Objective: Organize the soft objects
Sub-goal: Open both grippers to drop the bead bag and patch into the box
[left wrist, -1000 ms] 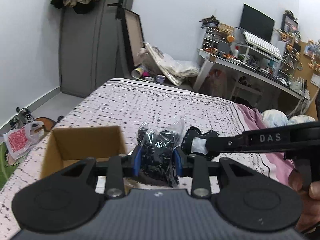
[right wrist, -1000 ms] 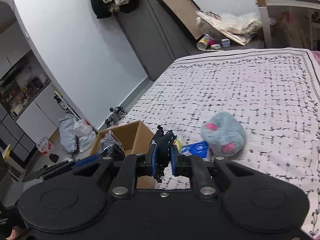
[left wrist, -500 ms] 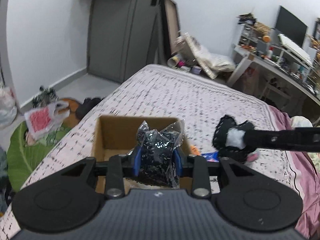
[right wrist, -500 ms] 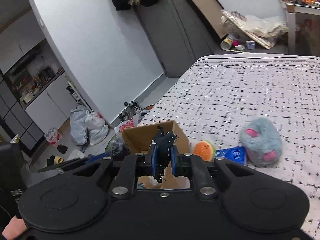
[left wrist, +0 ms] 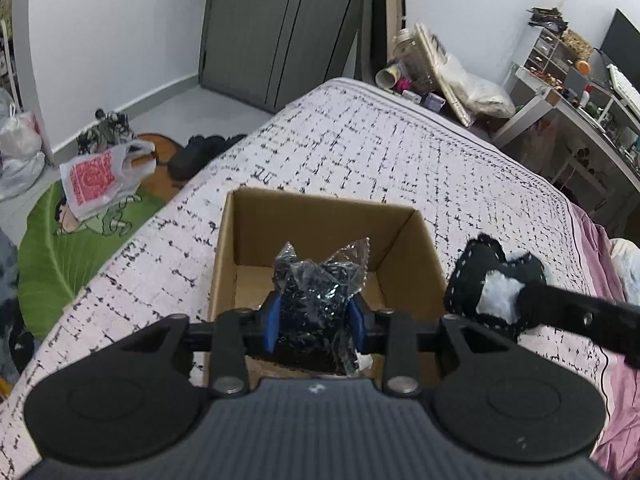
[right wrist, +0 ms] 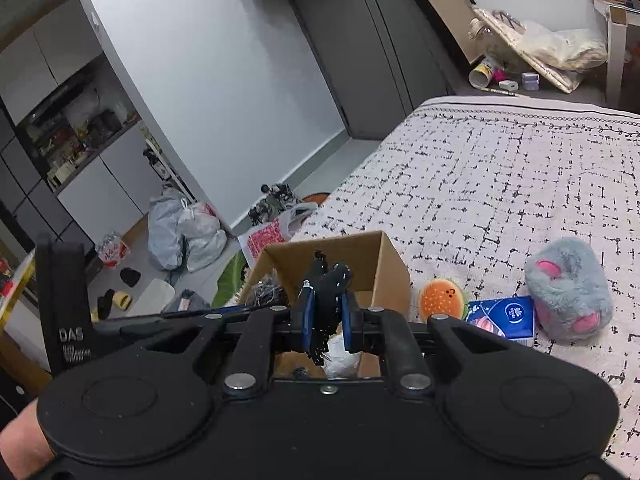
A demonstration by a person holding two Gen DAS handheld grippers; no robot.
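Left gripper: the left gripper [left wrist: 315,322] has its blue pads clamped on a crinkly clear bag of dark fabric [left wrist: 318,300], held above the open cardboard box [left wrist: 320,216].
Right gripper: the right gripper [right wrist: 326,316] has its jaws almost together, pinching a black soft piece with white stitching [right wrist: 326,284]; in the left wrist view the same piece [left wrist: 486,286] shows a white fluffy patch, beside the box's right wall.
Box: it stands on the bed near the edge towards the floor, flaps open; its inside is mostly bare cardboard.
Bed: a white cover with black dashes [right wrist: 500,184]; on it, just right of the box, lie a burger-shaped plush [right wrist: 442,296], a blue tissue pack [right wrist: 504,316] and a grey furry slipper with pink pads [right wrist: 566,290].
Room: dark wardrobe doors [left wrist: 280,28], a green leaf-shaped mat [left wrist: 60,248], a red-printed plastic bag [left wrist: 96,176], a cluttered desk [left wrist: 580,92].
Change: a second ago the box sat to the left of the left gripper; now the bag hangs over its opening, and the right gripper has come closer to the box.
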